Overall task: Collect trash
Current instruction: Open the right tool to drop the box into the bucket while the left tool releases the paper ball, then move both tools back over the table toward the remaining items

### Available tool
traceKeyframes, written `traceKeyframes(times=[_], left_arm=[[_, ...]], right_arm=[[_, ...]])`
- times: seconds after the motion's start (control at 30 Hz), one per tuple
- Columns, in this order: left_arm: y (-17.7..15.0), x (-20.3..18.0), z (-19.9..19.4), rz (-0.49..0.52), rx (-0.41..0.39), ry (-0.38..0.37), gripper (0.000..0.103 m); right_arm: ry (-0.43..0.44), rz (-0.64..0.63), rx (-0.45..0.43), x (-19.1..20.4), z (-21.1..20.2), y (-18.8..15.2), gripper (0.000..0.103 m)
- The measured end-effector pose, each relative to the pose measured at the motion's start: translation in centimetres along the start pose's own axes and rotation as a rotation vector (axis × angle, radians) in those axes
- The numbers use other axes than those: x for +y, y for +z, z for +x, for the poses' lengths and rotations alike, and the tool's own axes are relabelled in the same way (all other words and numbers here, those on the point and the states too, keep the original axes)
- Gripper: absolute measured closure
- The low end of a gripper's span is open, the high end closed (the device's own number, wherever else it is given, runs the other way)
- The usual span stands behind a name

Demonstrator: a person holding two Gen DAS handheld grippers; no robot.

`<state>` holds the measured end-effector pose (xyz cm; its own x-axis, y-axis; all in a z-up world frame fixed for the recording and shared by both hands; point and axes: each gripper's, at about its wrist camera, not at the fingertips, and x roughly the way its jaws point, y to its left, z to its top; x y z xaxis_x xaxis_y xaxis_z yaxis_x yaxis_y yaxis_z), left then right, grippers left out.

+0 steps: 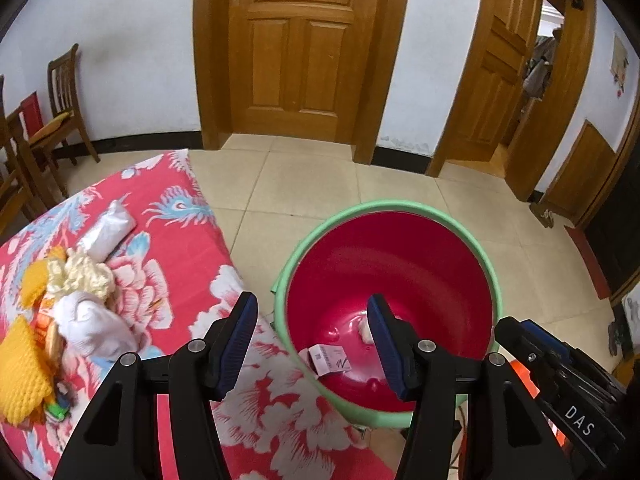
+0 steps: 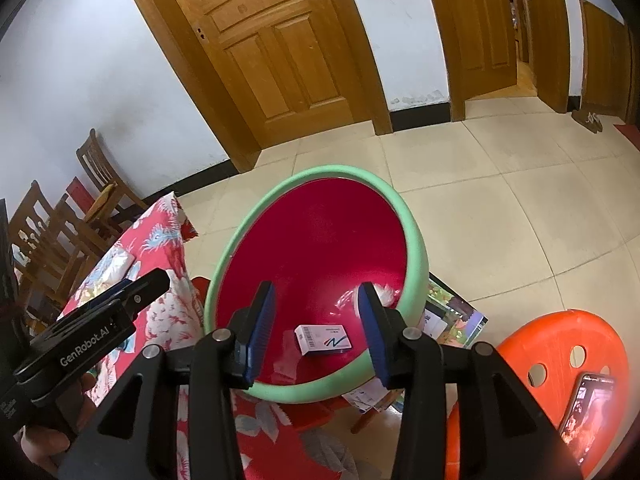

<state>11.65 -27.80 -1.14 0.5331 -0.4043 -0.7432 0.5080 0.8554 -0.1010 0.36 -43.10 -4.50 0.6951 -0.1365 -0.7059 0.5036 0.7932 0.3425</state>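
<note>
On the left, a table covered in a red floral cloth (image 1: pixel 168 264) carries the remaining trash: a white plastic packet (image 1: pixel 107 229) toward its far edge, then crumpled cream paper (image 1: pixel 82 274), a white wad (image 1: pixel 94 326) and yellow knitted pieces (image 1: pixel 22 372) along the left side. Just off the table's right edge stands a green-rimmed bucket (image 1: pixel 486 258) with a red inside; a small white box (image 2: pixel 323 339) and a crumpled white scrap (image 1: pixel 365 330) lie on its bottom. The left gripper (image 1: pixel 312 340) hangs above the bucket's near rim, jaws apart and empty. The right gripper (image 2: pixel 316 330) hangs over the bucket too, jaws apart, nothing between them. Farthest right, an orange stool (image 2: pixel 560 344) carries a phone (image 2: pixel 588 412).
</note>
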Motion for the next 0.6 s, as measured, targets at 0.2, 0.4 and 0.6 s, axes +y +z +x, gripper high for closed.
traceKeyframes(times=[0.2, 0.4, 0.6], left_arm=[[-0.7, 1.8, -2.2, -0.033, -0.018, 0.032, 0.045], [-1.4, 4.0, -4.5, -0.073, -0.039, 0.071, 0.045], [-2.1, 6.6, -7.1, -0.115, -0.075, 0.110, 0.045]], right_arm=[[0.026, -0.026, -0.011, 1.7, -1.1, -0.2, 0.055], [0.062, -0.059, -0.013, 3.9, -2.0, -0.6, 0.051], [0.103, -0.094, -0.012, 6.0, -2.8, -1.3, 0.049]])
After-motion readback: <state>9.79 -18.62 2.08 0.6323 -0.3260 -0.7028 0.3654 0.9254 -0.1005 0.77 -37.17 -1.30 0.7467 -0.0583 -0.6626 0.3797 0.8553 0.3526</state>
